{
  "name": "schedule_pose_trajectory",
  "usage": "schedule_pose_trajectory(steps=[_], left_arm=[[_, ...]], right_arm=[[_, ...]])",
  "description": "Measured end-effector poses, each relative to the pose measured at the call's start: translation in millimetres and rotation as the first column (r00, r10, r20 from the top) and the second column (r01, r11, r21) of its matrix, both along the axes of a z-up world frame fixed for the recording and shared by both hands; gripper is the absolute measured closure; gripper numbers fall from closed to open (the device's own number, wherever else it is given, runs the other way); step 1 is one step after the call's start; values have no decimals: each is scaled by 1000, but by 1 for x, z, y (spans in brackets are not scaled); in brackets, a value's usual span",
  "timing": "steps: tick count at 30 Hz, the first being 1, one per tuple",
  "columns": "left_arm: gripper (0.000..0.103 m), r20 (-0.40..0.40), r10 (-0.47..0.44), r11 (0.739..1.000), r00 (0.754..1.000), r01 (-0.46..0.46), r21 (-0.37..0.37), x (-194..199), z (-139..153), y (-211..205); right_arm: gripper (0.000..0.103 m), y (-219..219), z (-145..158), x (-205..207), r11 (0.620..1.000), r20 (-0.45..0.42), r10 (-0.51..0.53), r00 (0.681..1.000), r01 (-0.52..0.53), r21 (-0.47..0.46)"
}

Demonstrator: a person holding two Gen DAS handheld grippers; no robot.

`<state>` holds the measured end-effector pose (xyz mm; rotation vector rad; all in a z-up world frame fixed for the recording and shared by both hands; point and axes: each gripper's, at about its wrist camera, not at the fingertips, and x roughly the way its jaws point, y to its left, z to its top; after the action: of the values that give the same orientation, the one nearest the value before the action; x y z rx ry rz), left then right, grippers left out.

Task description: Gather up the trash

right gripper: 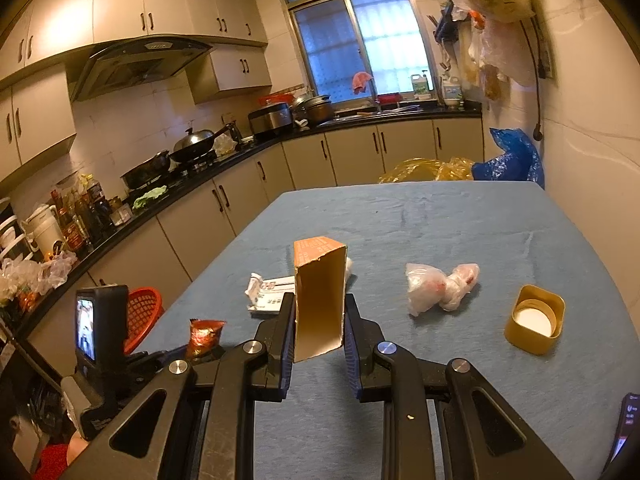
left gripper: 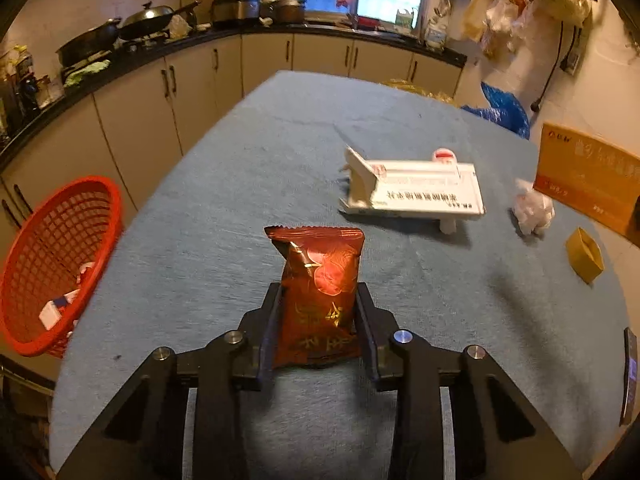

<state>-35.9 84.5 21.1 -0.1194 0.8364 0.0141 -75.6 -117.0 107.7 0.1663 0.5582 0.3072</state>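
My left gripper is shut on a red snack packet and holds it above the blue table. The red mesh basket stands off the table's left edge with some trash inside. My right gripper is shut on an orange cardboard box, held upright above the table; this box also shows at the right of the left wrist view. A white flattened carton, a crumpled plastic bag and a small gold box lie on the table.
Kitchen cabinets and a counter with pans run along the left and the back. Blue and yellow plastic bags sit beyond the table's far edge. The left gripper with its camera shows at the left of the right wrist view.
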Motion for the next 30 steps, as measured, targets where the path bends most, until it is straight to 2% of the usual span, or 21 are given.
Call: schedule_pose_trajectory(steps=[10, 15, 24, 30], left_arm=[[70, 103, 77, 997, 992, -74, -36, -28, 43, 48], [69, 134, 144, 990, 980, -141, -29, -43, 58, 84], [69, 156, 297, 954, 942, -301, 0, -70, 62, 165], [69, 134, 353, 935, 926, -355, -12, -74, 49, 203]], right_arm=[[80, 41, 7, -1, 994, -9, 105, 994, -105, -12], [80, 78, 10, 3, 977, -39, 211, 977, -211, 0], [80, 162, 10, 11, 926, -76, 375, 924, -377, -12], [79, 219, 2, 21, 894, -110, 442, 890, -448, -26]])
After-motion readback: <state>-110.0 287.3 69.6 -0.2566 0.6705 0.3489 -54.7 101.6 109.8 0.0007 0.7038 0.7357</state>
